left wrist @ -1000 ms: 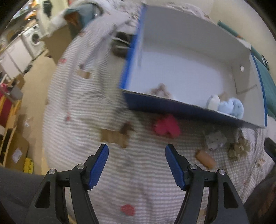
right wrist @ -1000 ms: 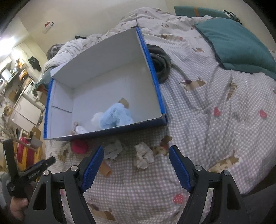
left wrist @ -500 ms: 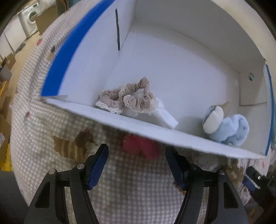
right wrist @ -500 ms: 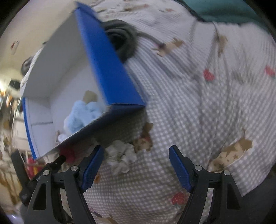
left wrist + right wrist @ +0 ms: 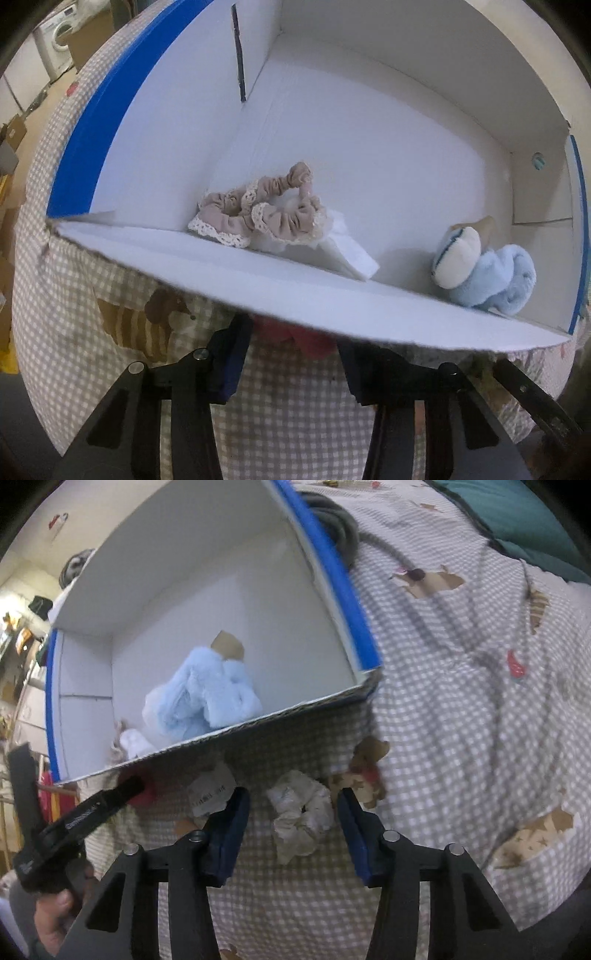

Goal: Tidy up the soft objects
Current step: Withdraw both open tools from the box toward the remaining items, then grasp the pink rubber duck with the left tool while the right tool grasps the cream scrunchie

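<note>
A white box with blue edges [image 5: 332, 302] [image 5: 347, 587] stands on the checked bedspread. Inside lie a beige lace scrunchie [image 5: 266, 214] on a white cloth and a light blue plush [image 5: 491, 273] [image 5: 207, 694]. My left gripper [image 5: 295, 347] is open, its jaws on either side of a red soft object [image 5: 299, 336] lying against the box's near wall, partly hidden by it. My right gripper [image 5: 293, 816] is open, its jaws on either side of a white scrunchie [image 5: 301, 812] on the bedspread. The left gripper also shows in the right wrist view [image 5: 110, 797].
A crumpled paper label [image 5: 210, 790] and a small brown piece [image 5: 184, 825] lie between the two grippers. A dark coiled cable [image 5: 332, 524] lies behind the box. A teal pillow [image 5: 517, 520] sits at the far right. The bed's left edge drops to the floor [image 5: 22, 118].
Both grippers have moved forward and down. The left now straddles the red object at the box wall; the right has shifted so that the white scrunchie sits between its jaws.
</note>
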Demonstrator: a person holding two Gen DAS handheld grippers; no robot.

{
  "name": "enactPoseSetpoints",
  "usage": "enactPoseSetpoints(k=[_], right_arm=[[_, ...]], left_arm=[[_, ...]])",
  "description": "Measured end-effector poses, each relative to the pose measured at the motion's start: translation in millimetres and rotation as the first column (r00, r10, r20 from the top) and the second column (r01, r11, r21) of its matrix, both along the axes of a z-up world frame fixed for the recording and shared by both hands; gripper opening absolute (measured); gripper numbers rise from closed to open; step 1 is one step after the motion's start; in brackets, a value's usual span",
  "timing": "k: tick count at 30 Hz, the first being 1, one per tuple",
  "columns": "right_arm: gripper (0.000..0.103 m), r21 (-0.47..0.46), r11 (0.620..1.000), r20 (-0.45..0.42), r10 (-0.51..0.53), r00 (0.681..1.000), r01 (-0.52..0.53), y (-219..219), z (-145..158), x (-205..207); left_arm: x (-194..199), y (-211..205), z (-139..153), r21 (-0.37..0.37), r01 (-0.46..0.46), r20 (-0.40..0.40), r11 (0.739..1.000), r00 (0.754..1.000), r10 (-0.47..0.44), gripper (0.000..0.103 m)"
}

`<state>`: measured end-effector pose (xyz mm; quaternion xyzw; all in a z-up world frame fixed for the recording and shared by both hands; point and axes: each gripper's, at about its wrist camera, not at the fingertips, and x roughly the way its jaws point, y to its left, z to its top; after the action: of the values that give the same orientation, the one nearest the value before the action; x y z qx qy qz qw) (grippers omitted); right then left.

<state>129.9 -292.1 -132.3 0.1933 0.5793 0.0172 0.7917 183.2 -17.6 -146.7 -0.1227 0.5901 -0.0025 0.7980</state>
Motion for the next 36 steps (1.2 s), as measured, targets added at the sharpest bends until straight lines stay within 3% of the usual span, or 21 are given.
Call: enactPoseSetpoints(k=[2, 3, 10, 16, 19, 28, 36], right_arm=[[0.050, -0.023, 1.000, 0.003, 0.008, 1.000, -0.008, 3, -2, 1], [0.042, -0.026, 1.000, 0.001, 0.015, 1.000, -0.015, 8, -3, 4], [0.015, -0.042, 0.998, 0.035, 0.058, 0.998, -0.057, 22, 1, 0], [0.015, 0.049, 0.992, 0.178, 0.104, 0.979, -0.115, 33, 29, -14], [0.015, 0.046, 0.988, 0.224, 0.135, 0.965, -0.149, 41, 38, -20], [0.015, 0.014, 0.982, 0.226, 0.178, 0.958, -0.186, 61, 34, -17], [0.015, -0.034, 0.978, 0.226, 0.210, 0.951, -0.208, 66, 43, -22]], left_arm=[[-3, 0, 1, 0.004, -0.005, -0.005, 1.000, 1.000, 0.005, 0.041], [-5, 1, 1, 0.015, -0.003, -0.002, 1.000, 1.000, 0.003, 0.041], [-19, 10, 9, 0.053, -0.003, 0.020, 0.999, 1.000, 0.002, 0.039], [-35, 22, 21, 0.102, 0.003, 0.045, 0.995, 0.999, -0.008, 0.036], [-49, 28, 28, 0.120, 0.012, 0.063, 0.993, 0.998, -0.019, 0.036], [-76, 29, 41, 0.135, -0.010, 0.079, 0.991, 0.997, -0.001, 0.035], [-93, 41, 33, 0.165, -0.046, 0.056, 0.985, 0.998, 0.037, 0.035]])
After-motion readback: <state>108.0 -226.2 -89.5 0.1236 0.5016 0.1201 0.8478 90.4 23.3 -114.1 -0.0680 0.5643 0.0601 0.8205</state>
